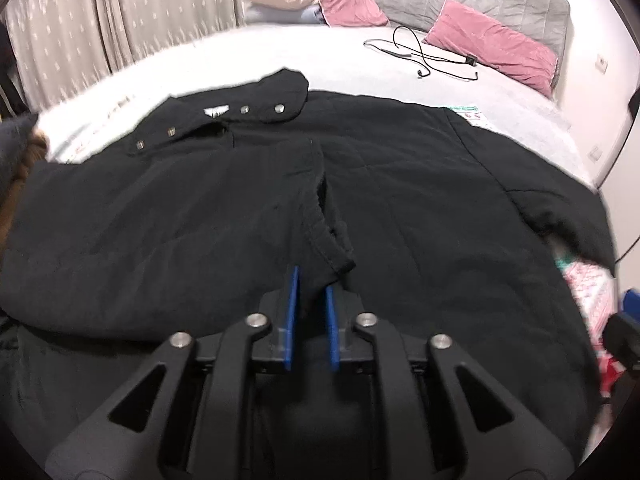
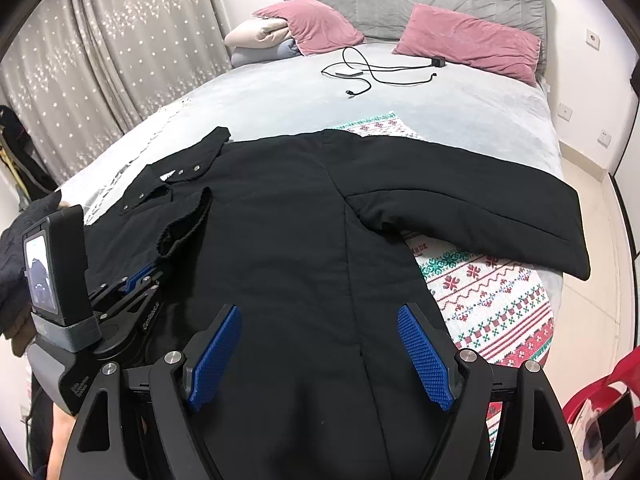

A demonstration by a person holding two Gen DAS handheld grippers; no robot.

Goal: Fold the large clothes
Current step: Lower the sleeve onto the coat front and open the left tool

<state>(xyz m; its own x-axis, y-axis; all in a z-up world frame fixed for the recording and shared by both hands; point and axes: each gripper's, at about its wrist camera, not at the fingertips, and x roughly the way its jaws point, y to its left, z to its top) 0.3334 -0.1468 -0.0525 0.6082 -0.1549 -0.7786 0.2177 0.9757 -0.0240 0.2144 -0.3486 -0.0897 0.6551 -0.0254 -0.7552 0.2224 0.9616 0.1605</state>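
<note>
Left wrist view showed the left gripper (image 1: 311, 284) at lower centre, its blue pads (image 1: 293, 300) a narrow gap apart with the cuff (image 1: 334, 250) of the folded-in sleeve (image 1: 240, 200) lying between and just past them. Whether the pads pressed the cloth could not be told. The jaws stood slightly parted, so the reading was a release in progress, not a firm clench.

Right wrist view showed the right gripper (image 2: 320, 352) at lower centre, jaws spread wide, nothing between them, hovering over the lower body of the coat (image 2: 280, 240). The left gripper appeared at lower left, on the cuff.

The coat, black and padded, lay flat across the near part of the bed (image 2: 460, 112), collar (image 1: 224, 120) toward upper left. One sleeve was already folded across the body. The other sleeve (image 2: 480, 216) lay stretched out toward the right edge, over a patterned cloth (image 2: 492, 292).

Step in hand, as judged: setting down the first sleeve fold. The next move would call for the left jaws to clear the cuff without dragging it, and for the open right gripper to take the outstretched sleeve near its end and bring it across the body.

Containers: a red item at lower right of the right wrist view might be a bag; its contents were too unclear to report. Pillows (image 2: 468, 40) and a cable (image 2: 360, 72) lay at upper centre, well apart from the coat.
</note>
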